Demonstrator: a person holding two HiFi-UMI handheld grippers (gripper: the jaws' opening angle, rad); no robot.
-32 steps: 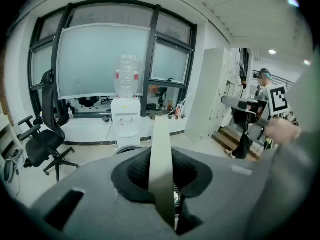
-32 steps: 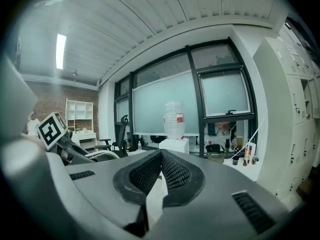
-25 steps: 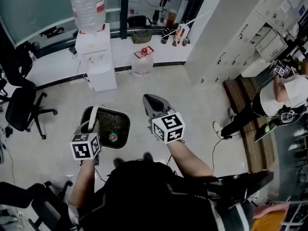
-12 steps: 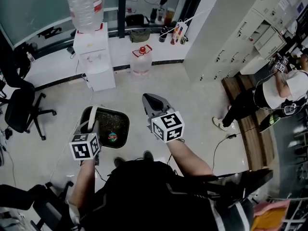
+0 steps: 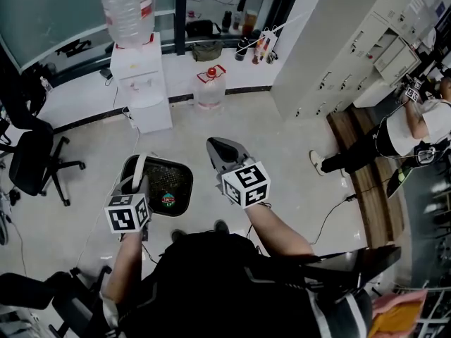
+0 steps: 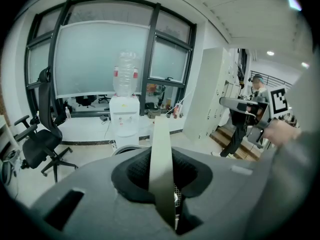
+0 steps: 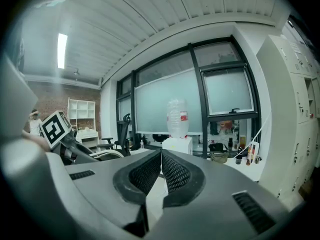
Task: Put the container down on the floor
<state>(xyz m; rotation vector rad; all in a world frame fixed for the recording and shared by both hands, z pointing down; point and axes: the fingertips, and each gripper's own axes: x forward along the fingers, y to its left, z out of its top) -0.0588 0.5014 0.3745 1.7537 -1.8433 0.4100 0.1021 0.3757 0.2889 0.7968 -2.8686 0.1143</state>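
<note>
a water dispenser [image 5: 143, 83] and a water jug [image 5: 209, 90] stand ahead, with an office chair [image 5: 32, 157] to the left. the left gripper [image 5: 132, 182] has its jaws clamped on the pale rim band of the black mesh container [image 5: 165, 189], which is over the floor [image 5: 275, 139] (whether it touches, i cannot tell). just right of it, the right gripper [image 5: 217, 148] has its jaws pressed together, empty.

Pale floor [image 5: 296, 160]; water dispenser [image 5: 144, 83], office chair [image 5: 35, 164] on it

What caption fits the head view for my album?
Left claw holds the black mesh waste bin by its pale handle; right claw hangs shut.
</note>
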